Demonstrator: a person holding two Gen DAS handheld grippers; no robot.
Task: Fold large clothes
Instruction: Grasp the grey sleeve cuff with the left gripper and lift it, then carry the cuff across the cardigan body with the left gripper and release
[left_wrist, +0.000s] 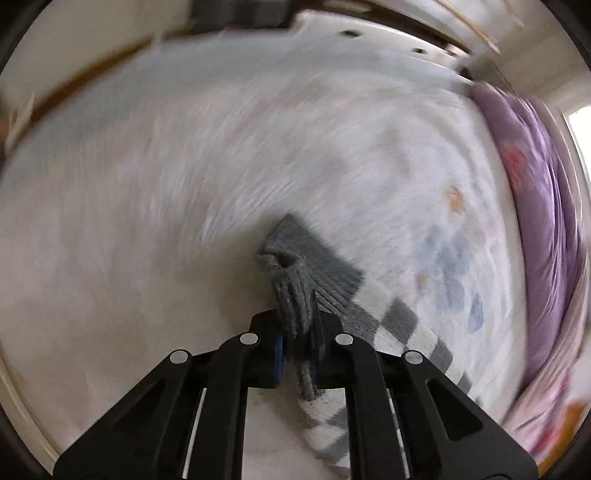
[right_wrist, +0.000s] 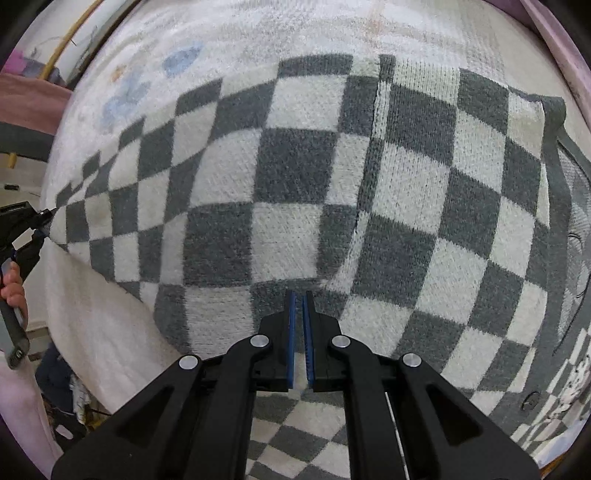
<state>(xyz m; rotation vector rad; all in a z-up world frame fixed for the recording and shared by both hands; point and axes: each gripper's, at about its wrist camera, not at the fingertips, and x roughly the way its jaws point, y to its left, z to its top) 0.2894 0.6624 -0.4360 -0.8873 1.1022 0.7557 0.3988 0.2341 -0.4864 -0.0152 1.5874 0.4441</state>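
Observation:
A grey-and-white checkered knit sweater (right_wrist: 229, 236) lies spread flat on a white fuzzy cover (right_wrist: 110, 332). In the left wrist view my left gripper (left_wrist: 295, 321) is shut on the sweater's grey ribbed cuff (left_wrist: 291, 291), and the checkered sleeve (left_wrist: 399, 325) trails off to the lower right. The right wrist view shows the same left gripper (right_wrist: 42, 221) at the far left edge, held by a hand (right_wrist: 13, 284), at the sleeve's tip. My right gripper (right_wrist: 299, 295) is shut, its tips low over the middle of the sweater's body, and I see no cloth between its blue pads (right_wrist: 291, 332).
The white cover (left_wrist: 184, 184) carries a faint blue and orange print (left_wrist: 450, 273). A purple patterned cloth (left_wrist: 535, 203) lies along its right side. A wooden edge (left_wrist: 74, 85) runs behind the cover. Dark clutter (right_wrist: 62, 387) sits below the cover's left edge.

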